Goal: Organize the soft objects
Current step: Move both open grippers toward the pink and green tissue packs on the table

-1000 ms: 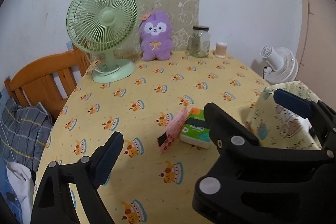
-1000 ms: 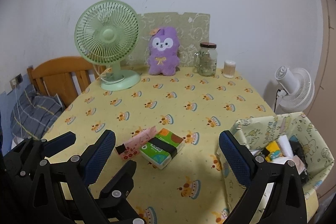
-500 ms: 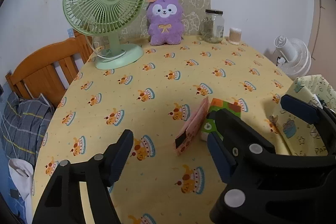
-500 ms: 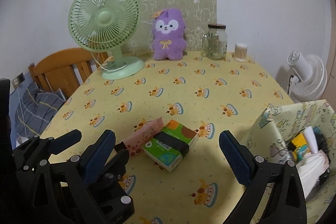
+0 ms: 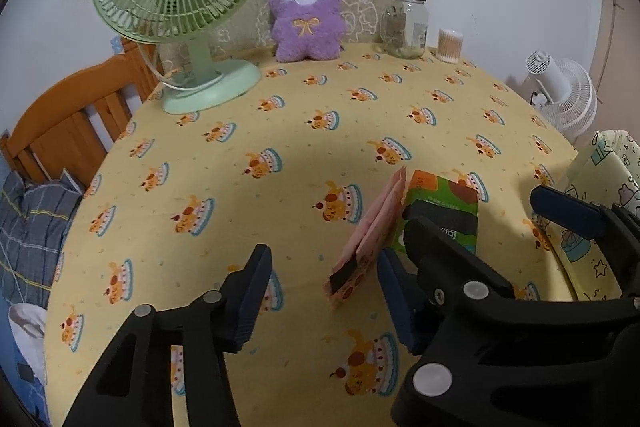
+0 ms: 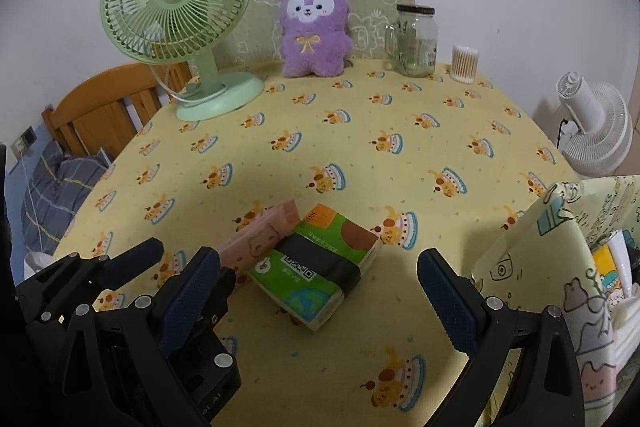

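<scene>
A pink tissue pack (image 5: 370, 239) stands on edge, leaning against a green tissue pack (image 5: 440, 205) on the yellow tablecloth. My left gripper (image 5: 324, 301) hovers low over the cloth. Its jaws are closing, the pink pack's near end lies between them, close to the right pad, and neither pad presses it. In the right wrist view the green pack (image 6: 320, 263) lies just ahead of my right gripper (image 6: 320, 293), which stands wide open and empty. The pink pack (image 6: 260, 233) shows to its left. A patterned fabric bag (image 6: 560, 251) holding several items stands at the right.
Along the table's far edge stand a green desk fan (image 6: 180, 7), a purple plush toy (image 6: 314, 27), a glass jar (image 6: 416, 43) and a cotton swab tub (image 6: 464, 63). A white fan (image 6: 596, 131) stands beyond the right edge, a wooden chair (image 6: 100, 107) with plaid cloth at the left.
Both grippers have come forward and lower toward the two tissue packs. The left jaws have narrowed around the pink pack's near end. The right jaws stay wide.
</scene>
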